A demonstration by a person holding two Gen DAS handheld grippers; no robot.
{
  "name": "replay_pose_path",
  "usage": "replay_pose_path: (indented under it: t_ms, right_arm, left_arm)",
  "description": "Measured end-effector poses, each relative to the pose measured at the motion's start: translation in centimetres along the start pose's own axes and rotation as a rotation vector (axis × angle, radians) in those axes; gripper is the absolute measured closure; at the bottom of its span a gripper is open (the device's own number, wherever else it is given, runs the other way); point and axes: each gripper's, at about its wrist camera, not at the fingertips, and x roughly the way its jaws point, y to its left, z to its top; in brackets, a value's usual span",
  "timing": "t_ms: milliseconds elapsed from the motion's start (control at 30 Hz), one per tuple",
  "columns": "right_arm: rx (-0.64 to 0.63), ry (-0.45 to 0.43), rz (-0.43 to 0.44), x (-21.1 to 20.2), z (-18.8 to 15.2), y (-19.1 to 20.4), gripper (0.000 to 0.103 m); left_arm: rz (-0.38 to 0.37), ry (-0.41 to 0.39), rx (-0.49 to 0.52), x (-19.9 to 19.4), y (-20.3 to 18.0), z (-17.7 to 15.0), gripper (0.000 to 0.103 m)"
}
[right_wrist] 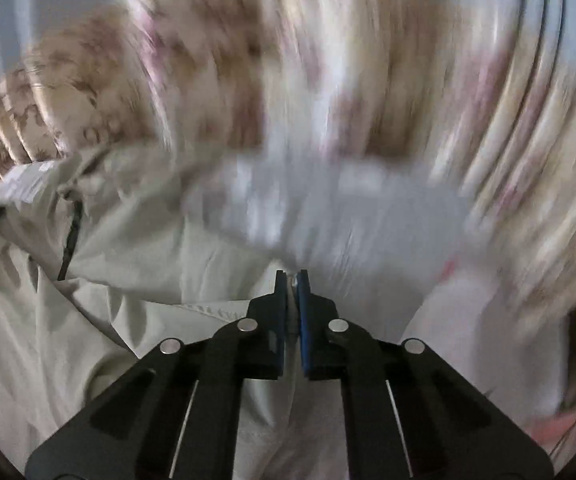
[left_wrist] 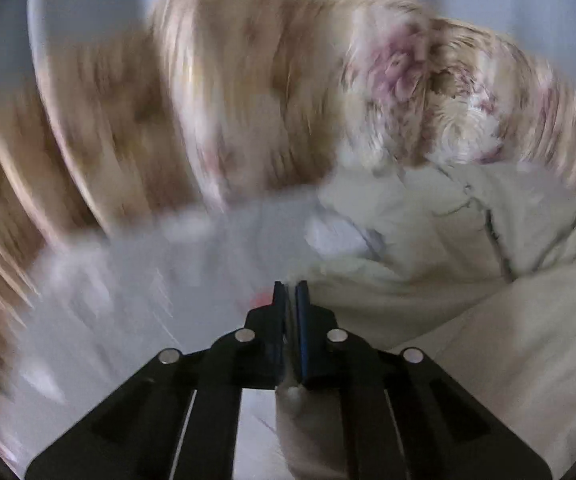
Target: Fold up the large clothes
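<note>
A large cream-white garment with a dark zipper lies bunched in front of both grippers, in the left wrist view (left_wrist: 448,240) and the right wrist view (right_wrist: 128,248). My left gripper (left_wrist: 291,286) is shut on a fold of this garment, which hangs down between its fingers. My right gripper (right_wrist: 292,276) is shut on another fold of the same garment, with cloth pinched between the blue pads. The zipper (right_wrist: 73,236) runs at the left of the right view. Both views are heavily motion-blurred.
A floral beige and pink bedspread lies behind the garment (left_wrist: 248,100), also in the right view (right_wrist: 408,80). A pale wall shows at the top (left_wrist: 88,0). A small red spot shows by the left fingers (left_wrist: 262,300).
</note>
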Motion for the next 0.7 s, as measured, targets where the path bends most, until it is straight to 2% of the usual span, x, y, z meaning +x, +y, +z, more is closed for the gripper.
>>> replay_pose_path:
  t_ms: [33,67,100,133,167,200,233,267,333,367,433,467,533,633,667,700]
  right_arm:
    - [-0.006,0.060,-0.014,1.6,-0.2,0.0,0.097]
    - [0.013,0.073,-0.010,2.1,-0.3,-0.3,0.097]
    - [0.037,0.084,-0.014,2.4,-0.5,-0.6,0.096]
    - [0.053,0.090,-0.035,2.6,-0.5,-0.8,0.090]
    - [0.081,0.070,-0.061,1.9,-0.6,-1.2,0.074]
    - [0.117,0.042,-0.054,0.9,-0.6,-1.8,0.061]
    - [0.149,0.019,-0.030,-0.2,-0.7,-2.2,0.043]
    - [0.194,-0.003,0.017,-1.8,-0.9,-2.6,0.042]
    - [0.225,0.015,0.106,-3.6,-1.2,-2.2,0.042]
    - [0.229,0.024,0.149,-4.6,-1.5,-1.5,0.042]
    - [0.217,0.059,0.219,-5.6,-1.9,0.3,0.040]
    - [0.216,0.080,0.256,-5.9,-2.3,1.6,0.038]
    - [0.204,0.115,0.292,-6.0,-2.7,3.7,0.037]
    - [0.137,0.180,0.260,-4.5,-3.1,7.1,0.039]
    - [0.120,0.198,0.266,-3.9,-3.1,8.0,0.064]
    - [0.093,0.202,0.252,-3.7,-3.1,8.7,0.080]
  left_arm:
    - [0.055,-0.004,0.032,0.6,-0.2,0.0,0.103]
    - [0.065,0.059,0.012,2.2,0.6,0.0,0.103]
    - [0.055,0.097,-0.049,3.3,1.7,0.0,0.103]
    - [0.056,0.108,-0.107,3.7,2.9,0.0,0.103]
    - [0.074,0.114,-0.160,3.7,4.4,0.0,0.103]
    - [0.086,0.128,-0.189,3.6,5.2,0.0,0.103]
    - [0.083,0.133,-0.206,3.0,5.9,0.1,0.103]
    - [0.079,0.118,-0.213,1.6,6.4,0.2,0.101]
    - [0.065,0.108,-0.217,-0.9,6.6,0.1,0.100]
    - [0.059,0.120,-0.231,-2.2,6.4,0.0,0.094]
    - [0.064,0.142,-0.231,-3.7,5.1,-0.3,0.047]
    - [0.081,0.149,-0.220,-4.4,4.0,-0.5,0.006]
    - [0.099,0.111,-0.189,-5.3,1.9,-0.8,0.004]
    - [0.103,0.108,-0.122,-5.2,-1.2,-0.8,0.004]
    - [0.092,0.106,-0.114,-5.2,-2.0,-0.7,0.004]
    - [0.078,0.107,-0.116,-5.2,-2.6,-0.6,0.004]
